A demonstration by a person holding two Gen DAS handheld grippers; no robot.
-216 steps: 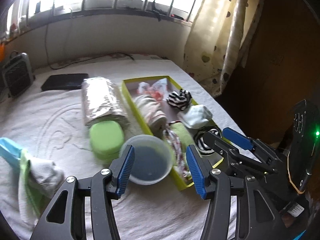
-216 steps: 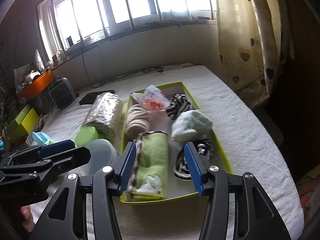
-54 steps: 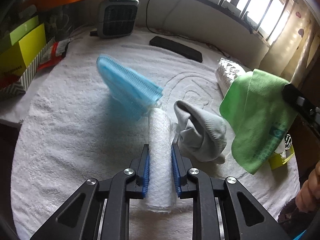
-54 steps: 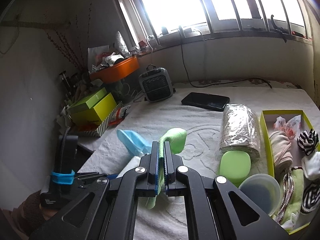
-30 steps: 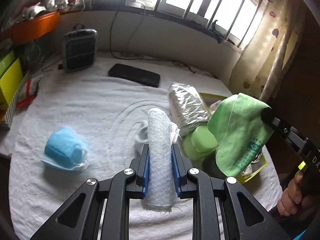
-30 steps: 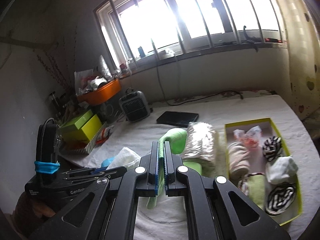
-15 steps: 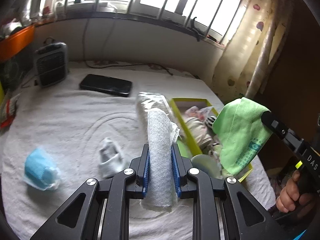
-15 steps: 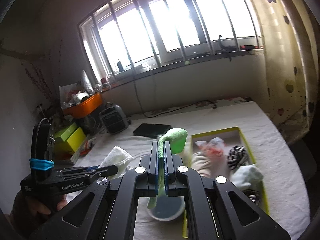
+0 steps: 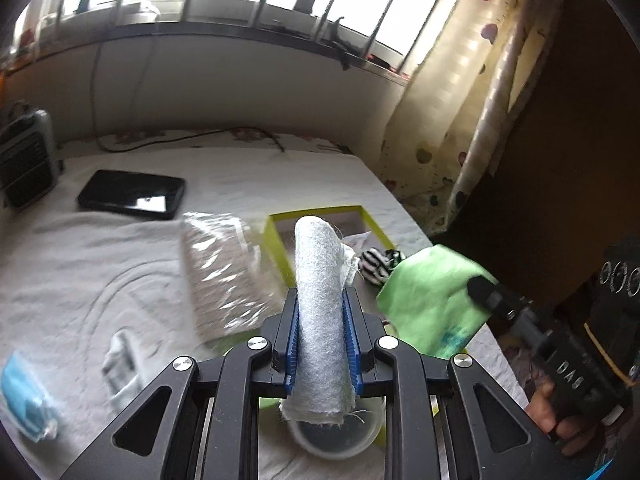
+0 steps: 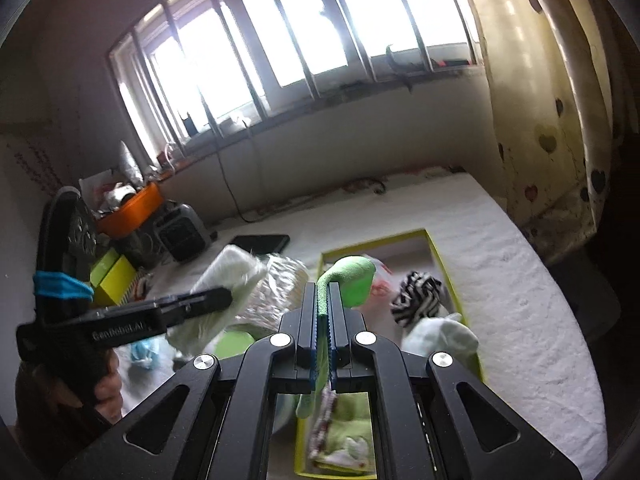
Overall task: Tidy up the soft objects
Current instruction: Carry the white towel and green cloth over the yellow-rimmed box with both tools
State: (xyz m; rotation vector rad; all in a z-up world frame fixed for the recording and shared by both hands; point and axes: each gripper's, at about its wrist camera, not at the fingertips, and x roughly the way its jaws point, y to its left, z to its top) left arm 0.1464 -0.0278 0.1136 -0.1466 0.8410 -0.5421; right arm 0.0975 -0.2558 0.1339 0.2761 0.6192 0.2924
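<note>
My left gripper (image 9: pixel 322 312) is shut on a rolled white cloth (image 9: pixel 320 280) that stands up between its blue pads, over the near end of the yellow tray (image 9: pixel 274 240). To its right hangs a green cloth (image 9: pixel 428 300), pinched by my right gripper (image 10: pixel 323 300), which is shut on it above the same tray (image 10: pixel 444 268). In the right wrist view the green cloth (image 10: pixel 352 276) curls over the jaws. Inside the tray lie a striped sock (image 10: pixel 418 298), a pale sock (image 10: pixel 440 336) and a folded green towel (image 10: pixel 348 432).
A foil-wrapped roll (image 9: pixel 224 264), a black phone (image 9: pixel 132 194), a small heater (image 9: pixel 24 160), a grey sock (image 9: pixel 120 360) and a blue mask (image 9: pixel 24 396) lie on the white bed cover. A clear bowl (image 9: pixel 336 436) sits below my left gripper. Curtains (image 10: pixel 552 100) hang at the right.
Both grippers have swung to the right with their cloths, from over the bed's middle to over the yellow tray. The blue mask and grey sock have slid to the left edge of view.
</note>
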